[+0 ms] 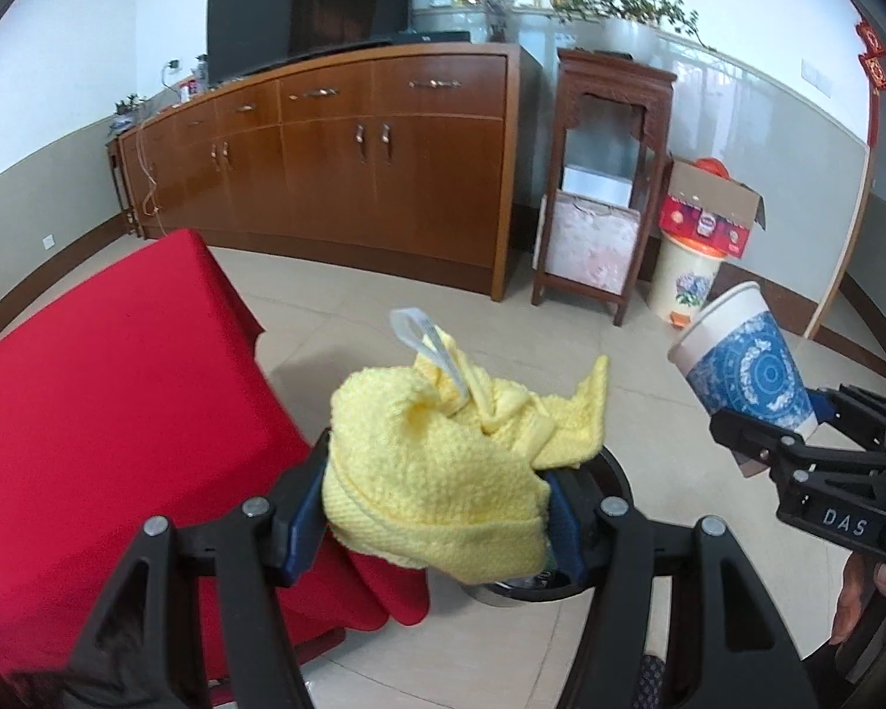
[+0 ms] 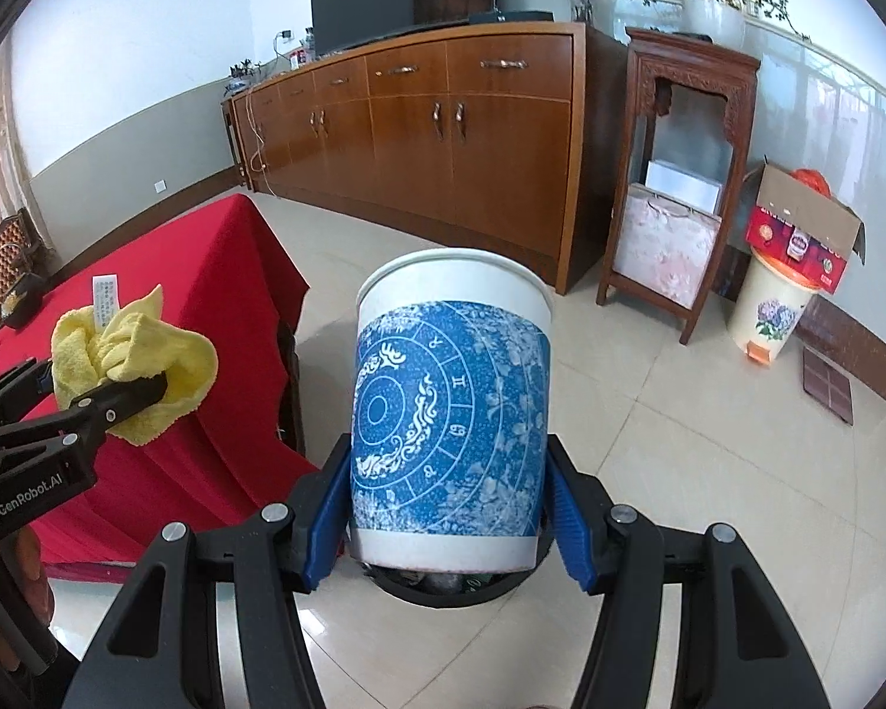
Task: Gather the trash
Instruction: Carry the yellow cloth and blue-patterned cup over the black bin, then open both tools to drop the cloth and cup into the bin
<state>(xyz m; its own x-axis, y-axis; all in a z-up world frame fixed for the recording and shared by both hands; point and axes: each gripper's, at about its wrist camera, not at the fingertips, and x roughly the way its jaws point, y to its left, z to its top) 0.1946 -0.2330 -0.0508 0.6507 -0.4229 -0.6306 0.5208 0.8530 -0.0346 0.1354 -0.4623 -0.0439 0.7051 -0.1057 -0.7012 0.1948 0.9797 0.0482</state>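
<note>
Left wrist view
Left tool (image 1: pixel 437 508): clamped on yellow cloth (image 1: pixel 437 472), above bin (image 1: pixel 614 472) at 6 o'clock.
Risk: cloth may snag on a finger, judging by its loose folds.
Surface: red-covered counter (image 1: pixel 118 413) at 9 o'clock; tiled floor.

Right wrist view
Right tool (image 2: pixel 449 514): gripping paper cup (image 2: pixel 449 413), over the bin rim.
Risk: cup could tip past the rim.
Room: wooden sideboard (image 2: pixel 419 136) at 12 o'clock.

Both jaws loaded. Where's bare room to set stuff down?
Bare floor tile between the wooden cabinet and the black bin. The red tablecloth is mostly bare near its corner. Crowded: the carved stand, cardboard box and floral bin cluster by the wall.
</note>
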